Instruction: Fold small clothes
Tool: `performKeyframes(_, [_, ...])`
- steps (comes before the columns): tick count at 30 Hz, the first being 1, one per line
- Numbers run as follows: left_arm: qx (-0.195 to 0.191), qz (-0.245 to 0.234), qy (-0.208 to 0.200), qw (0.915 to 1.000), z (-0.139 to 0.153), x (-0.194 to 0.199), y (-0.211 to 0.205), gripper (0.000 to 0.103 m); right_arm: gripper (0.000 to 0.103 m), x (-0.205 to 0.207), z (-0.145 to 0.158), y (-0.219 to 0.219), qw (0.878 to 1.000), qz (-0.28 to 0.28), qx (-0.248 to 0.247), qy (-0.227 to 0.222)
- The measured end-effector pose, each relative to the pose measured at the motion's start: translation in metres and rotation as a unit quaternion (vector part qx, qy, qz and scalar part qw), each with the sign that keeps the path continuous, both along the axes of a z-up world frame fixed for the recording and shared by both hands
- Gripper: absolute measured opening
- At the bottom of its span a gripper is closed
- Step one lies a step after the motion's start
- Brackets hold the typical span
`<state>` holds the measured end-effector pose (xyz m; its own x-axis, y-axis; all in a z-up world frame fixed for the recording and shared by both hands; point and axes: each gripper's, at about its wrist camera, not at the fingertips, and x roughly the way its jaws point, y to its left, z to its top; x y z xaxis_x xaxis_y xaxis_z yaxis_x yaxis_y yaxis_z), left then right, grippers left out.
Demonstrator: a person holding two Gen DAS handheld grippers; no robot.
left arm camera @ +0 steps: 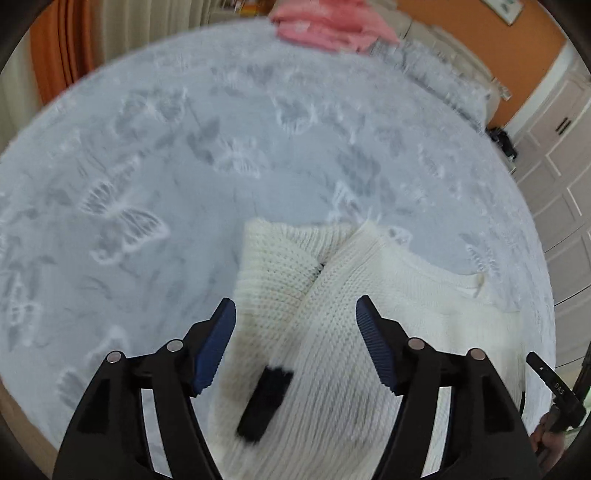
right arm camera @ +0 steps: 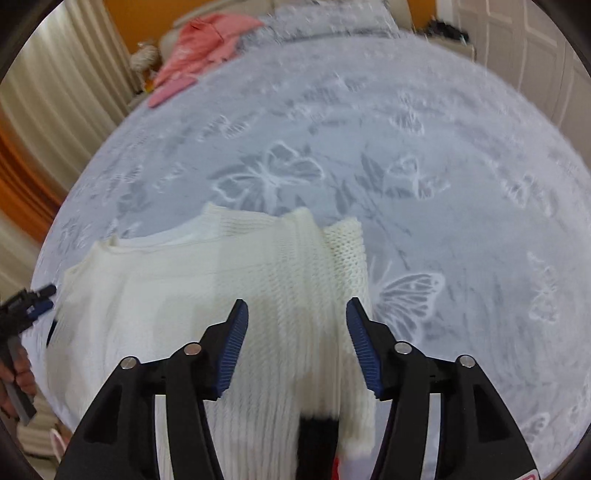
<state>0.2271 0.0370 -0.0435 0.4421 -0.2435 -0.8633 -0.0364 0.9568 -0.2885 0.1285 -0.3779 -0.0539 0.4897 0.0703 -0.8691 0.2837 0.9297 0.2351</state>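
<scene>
A cream knitted sweater [left arm camera: 369, 314] lies flat on a bed with a grey butterfly bedspread [left arm camera: 221, 147]. One sleeve [left arm camera: 280, 258] is folded in across the body. My left gripper [left arm camera: 295, 332] is open and empty, hovering just above the sweater's left part. The sweater also shows in the right wrist view [right arm camera: 221, 295], with a folded sleeve [right arm camera: 347, 251] at its right edge. My right gripper [right arm camera: 297, 332] is open and empty, hovering over that side. A black patch [left arm camera: 264, 402] sits on the knit near the left gripper; it also shows in the right view [right arm camera: 317, 443].
Pink clothes [left arm camera: 325, 26] lie at the far end of the bed, also in the right wrist view [right arm camera: 207, 40]. White wardrobe doors [left arm camera: 561, 166] stand to the right. Curtains [right arm camera: 48, 92] hang to the left. The other gripper and hand show at the frame edge [right arm camera: 18, 332].
</scene>
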Motion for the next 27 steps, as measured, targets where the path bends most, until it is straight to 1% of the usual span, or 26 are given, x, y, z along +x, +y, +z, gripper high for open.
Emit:
performKeyframes(1, [-0.014,-0.002,0.012,0.9998,-0.007,0.006,-0.001,0.065,0.056,0.004,-0.004,-0.004,1.0,-0.008,0.012,0.005])
performKeyframes(3, [-0.023,0.0,0.02,0.9995,-0.015,0.013,-0.005,0.065,0.055,0.01,-0.012,-0.012,0.999,-0.02,0.045,0.006])
performKeyframes(4, [-0.019,-0.003,0.017,0.9997,-0.017,0.014,-0.007,0.057,0.046,0.01,-0.014,-0.015,0.997,-0.024,0.068,0.004])
performKeyframes(5, [-0.004,-0.009,0.01,0.9999,-0.017,0.015,-0.01,0.035,0.032,0.009,-0.017,-0.016,0.995,-0.025,0.095,0.002])
performKeyframes(6, [-0.004,-0.014,0.009,0.9999,-0.017,0.015,-0.01,0.024,0.009,0.009,-0.017,-0.015,0.995,-0.025,0.099,0.004])
performKeyframes(7, [-0.015,-0.017,0.007,0.9997,-0.015,0.014,-0.009,0.012,0.008,0.006,-0.012,-0.013,0.996,-0.023,0.091,-0.004])
performKeyframes(8, [-0.026,-0.013,0.0,0.9996,-0.01,0.011,-0.006,0.009,0.008,0.004,-0.003,-0.008,0.996,-0.014,0.085,-0.019])
performKeyframes(9, [-0.037,-0.007,-0.012,0.9992,-0.002,0.007,-0.002,0.009,0.007,0.0,0.016,-0.002,0.996,-0.001,0.075,-0.047])
performKeyframes(10, [-0.044,-0.005,-0.023,0.9988,0.006,0.004,0.001,0.007,0.007,0.0,0.026,0.001,0.996,0.005,0.068,-0.059])
performKeyframes(11, [-0.053,-0.001,-0.036,0.9979,0.016,0.001,0.005,0.0,0.007,0.0,0.044,0.007,0.995,0.013,0.056,-0.08])
performKeyframes(12, [-0.06,0.005,-0.056,0.9966,0.029,-0.001,0.01,0.0,0.007,0.003,0.059,0.011,0.994,0.02,0.047,-0.1])
performKeyframes(14, [-0.065,0.028,-0.087,0.9937,0.052,0.001,0.019,0.0,0.007,0.013,0.071,0.013,0.993,0.025,0.042,-0.111])
performKeyframes(15, [-0.066,0.035,-0.092,0.993,0.056,0.005,0.021,0.0,0.007,0.02,0.067,0.012,0.994,0.023,0.034,-0.103])
performKeyframes(16, [-0.06,0.039,-0.091,0.9933,0.057,0.011,0.023,0.0,0.008,0.032,0.05,0.011,0.997,0.02,0.016,-0.074])
performKeyframes(17, [-0.049,0.037,-0.082,0.9947,0.053,0.018,0.022,0.0,0.009,0.04,0.031,0.009,0.999,0.019,0.004,-0.039])
performKeyframes(18, [-0.043,0.027,-0.052,0.9974,0.041,0.027,0.018,0.0,0.012,0.046,0.009,0.005,1.0,0.011,0.0,0.0])
performKeyframes(19, [-0.041,0.025,-0.027,0.9985,0.031,0.031,0.015,0.0,0.013,0.05,-0.019,-0.002,0.998,-0.003,0.017,0.052])
performKeyframes(20, [-0.044,0.026,-0.007,0.9987,0.022,0.032,0.012,0.002,0.013,0.047,-0.024,-0.004,0.998,-0.012,0.038,0.044])
performKeyframes(21, [-0.055,0.013,0.006,0.9984,0.016,0.032,0.008,0.003,0.013,0.04,-0.02,-0.009,0.998,-0.024,0.053,0.019])
performKeyframes(22, [-0.055,0.001,0.008,0.9985,0.013,0.031,0.002,0.008,0.018,0.037,-0.016,-0.011,0.998,-0.03,0.061,0.01])
performKeyframes(23, [-0.045,-0.006,0.006,0.9989,0.011,0.029,-0.003,0.029,0.021,0.033,-0.013,-0.014,0.997,-0.037,0.073,0.003])
performKeyframes(24, [-0.029,-0.015,0.005,0.9995,0.008,0.029,-0.01,0.047,0.027,0.03,-0.012,-0.015,0.996,-0.038,0.083,0.001])
performKeyframes(25, [-0.017,-0.021,0.008,0.9996,0.003,0.031,-0.017,0.074,0.033,0.03,-0.013,-0.014,0.996,-0.036,0.085,0.003])
performKeyframes(27, [-0.001,-0.034,0.014,0.9993,-0.007,0.038,-0.028,0.074,0.036,0.033,-0.015,-0.011,0.996,-0.026,0.078,0.012])
